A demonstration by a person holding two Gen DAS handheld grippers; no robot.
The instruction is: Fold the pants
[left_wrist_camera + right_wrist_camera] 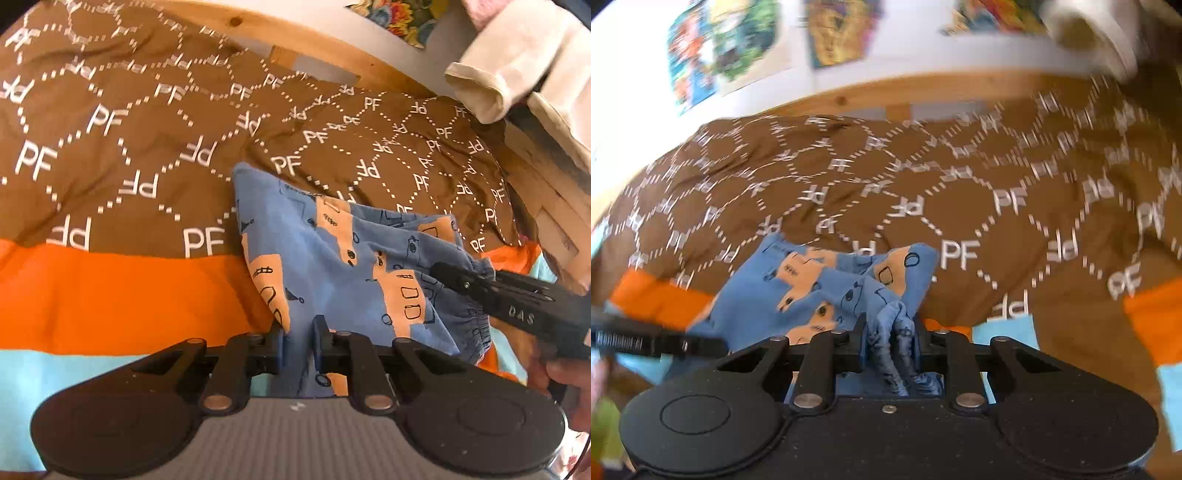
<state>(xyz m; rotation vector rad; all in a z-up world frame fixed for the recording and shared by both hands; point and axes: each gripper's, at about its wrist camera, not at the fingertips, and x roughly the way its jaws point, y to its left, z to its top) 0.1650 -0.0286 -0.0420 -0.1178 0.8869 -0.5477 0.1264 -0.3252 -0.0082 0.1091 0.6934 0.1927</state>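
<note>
The pants (pixel 343 258) are blue with peach patches and dark doodles. They lie bunched on a brown bedspread, partly lifted. My left gripper (pixel 298 325) is shut on a flat edge of the pants. My right gripper (pixel 890 321) is shut on the gathered elastic waistband (pixel 897 343). The right gripper also shows in the left wrist view (pixel 461 280), at the right side of the pants. The left gripper shows at the left edge of the right wrist view (pixel 657 343). The pants show in the right wrist view (pixel 812 288) too.
The brown bedspread (pixel 147 129) has a white PF pattern with orange (pixel 110 295) and light blue bands near me. A wooden bed frame (pixel 332 48) runs along the far side. Cream cloth (pixel 517 62) hangs at the upper right. Pictures (pixel 738 44) hang on the wall.
</note>
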